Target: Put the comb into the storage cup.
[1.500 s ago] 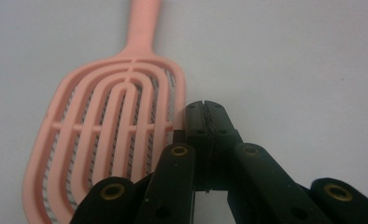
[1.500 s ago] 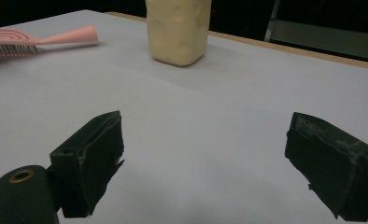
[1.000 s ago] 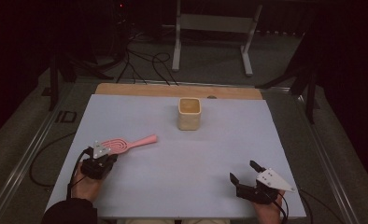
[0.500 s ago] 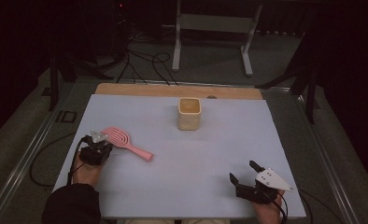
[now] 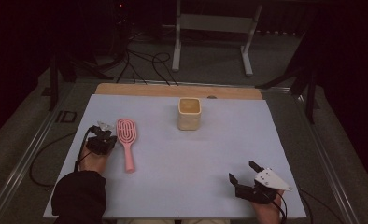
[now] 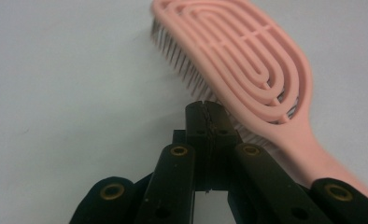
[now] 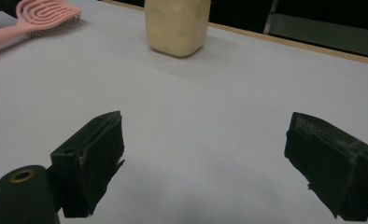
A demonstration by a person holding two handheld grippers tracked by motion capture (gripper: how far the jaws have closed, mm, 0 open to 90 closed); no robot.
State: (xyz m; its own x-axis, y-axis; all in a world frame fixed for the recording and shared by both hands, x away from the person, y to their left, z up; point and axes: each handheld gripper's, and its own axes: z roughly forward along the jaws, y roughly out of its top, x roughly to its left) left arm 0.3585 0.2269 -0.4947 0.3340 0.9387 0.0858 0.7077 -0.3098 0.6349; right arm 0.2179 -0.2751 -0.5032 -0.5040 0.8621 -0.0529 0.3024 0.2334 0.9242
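A pink hairbrush (image 5: 126, 140) lies on the white table (image 5: 196, 158) at the left, head away from the person and handle toward them. My left gripper (image 5: 108, 136) sits just left of it with its jaws pressed together and nothing between them. In the left gripper view the shut tips (image 6: 205, 109) rest against the bristle side of the hairbrush (image 6: 247, 60). Near the front right edge my right gripper (image 5: 242, 171) rests open and empty, its jaws wide apart (image 7: 208, 140). A cream square cup (image 5: 189, 113) stands upright at the back centre; the right gripper view has the same cup (image 7: 175, 25) and the hairbrush (image 7: 37, 14).
A wooden strip (image 5: 173, 91) borders the table's far edge. Beyond it a metal stand (image 5: 215, 28) and cables (image 5: 145, 60) lie on the dark floor. White tabletop stretches between the cup and my right gripper.
The hairbrush has swung round: its handle pointed right and away, then right and down, now toward the person. My left gripper moved along the table with it. The right gripper stayed put.
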